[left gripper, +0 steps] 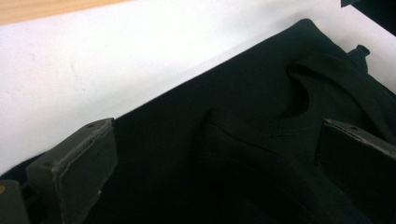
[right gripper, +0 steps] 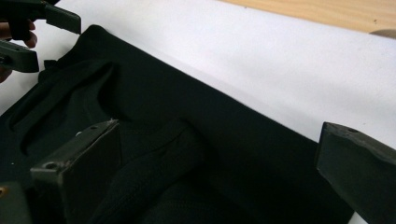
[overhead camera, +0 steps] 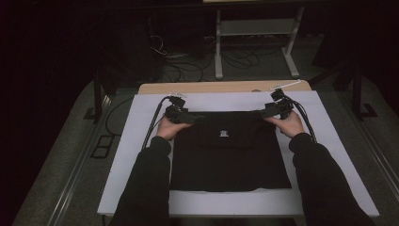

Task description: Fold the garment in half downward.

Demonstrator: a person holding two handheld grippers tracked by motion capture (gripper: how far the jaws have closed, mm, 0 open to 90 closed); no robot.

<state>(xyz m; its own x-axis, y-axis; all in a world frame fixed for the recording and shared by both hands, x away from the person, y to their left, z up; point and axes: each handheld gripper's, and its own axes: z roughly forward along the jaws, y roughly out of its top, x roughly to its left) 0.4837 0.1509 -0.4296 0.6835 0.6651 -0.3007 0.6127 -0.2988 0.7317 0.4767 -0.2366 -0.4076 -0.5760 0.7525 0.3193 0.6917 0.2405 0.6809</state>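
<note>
A person folds a black garment (overhead camera: 228,150) lying flat on the white counter (overhead camera: 141,141), left tongs (overhead camera: 184,116) and right tongs (overhead camera: 267,112) spread open over its far corners. Next, each likely must close on cloth before lifting.

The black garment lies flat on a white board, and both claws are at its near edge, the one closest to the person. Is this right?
Not quite. The black garment does lie flat on the white board, but the left claw and the right claw are at its far edge, away from the person, one at each far corner. The high view shows this.
</note>
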